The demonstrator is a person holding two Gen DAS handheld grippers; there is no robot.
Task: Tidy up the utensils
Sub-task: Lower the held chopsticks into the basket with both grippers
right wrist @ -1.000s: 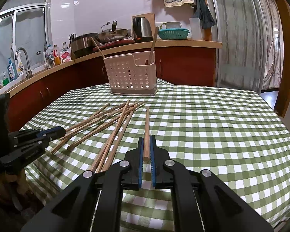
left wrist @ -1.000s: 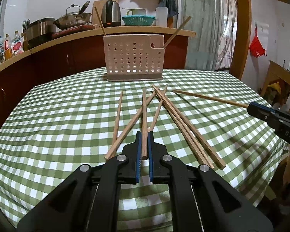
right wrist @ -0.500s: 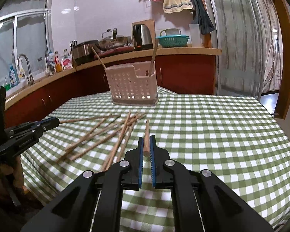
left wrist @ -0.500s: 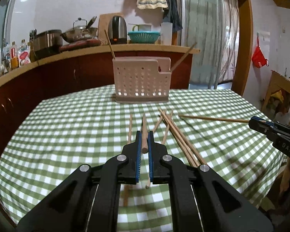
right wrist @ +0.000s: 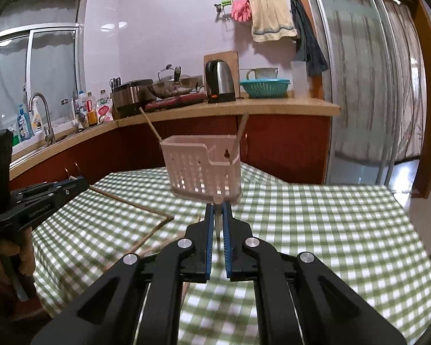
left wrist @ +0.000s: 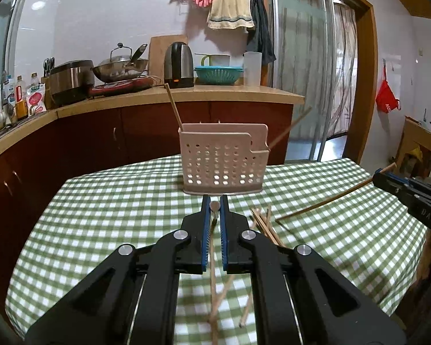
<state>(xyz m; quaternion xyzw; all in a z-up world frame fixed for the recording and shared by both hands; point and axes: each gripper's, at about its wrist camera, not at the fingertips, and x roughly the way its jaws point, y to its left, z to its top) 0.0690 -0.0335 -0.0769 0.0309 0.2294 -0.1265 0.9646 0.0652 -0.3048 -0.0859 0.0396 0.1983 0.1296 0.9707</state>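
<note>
Pale lilac wall (left wrist: 115, 14) fills the upper frame, a rail of hanging cloths (left wrist: 230, 7) near top centre. Below it runs a tan countertop (left wrist: 230, 93) over dark red cabinets (left wrist: 86, 141). Frosted sliding glass door (left wrist: 304, 72) right of centre, framed in wood. In the right wrist view, a bright window (right wrist: 31, 66) upper left, tap (right wrist: 44, 115) beneath. Green checked tablecloth (right wrist: 330, 215) spreads across the lower frame.

Pretty clearly a home kitchen: kettle (left wrist: 178, 64), wok (left wrist: 120, 69) on the counter, sink tap (right wrist: 41, 115), checkered tabletop (left wrist: 115, 215).
</note>
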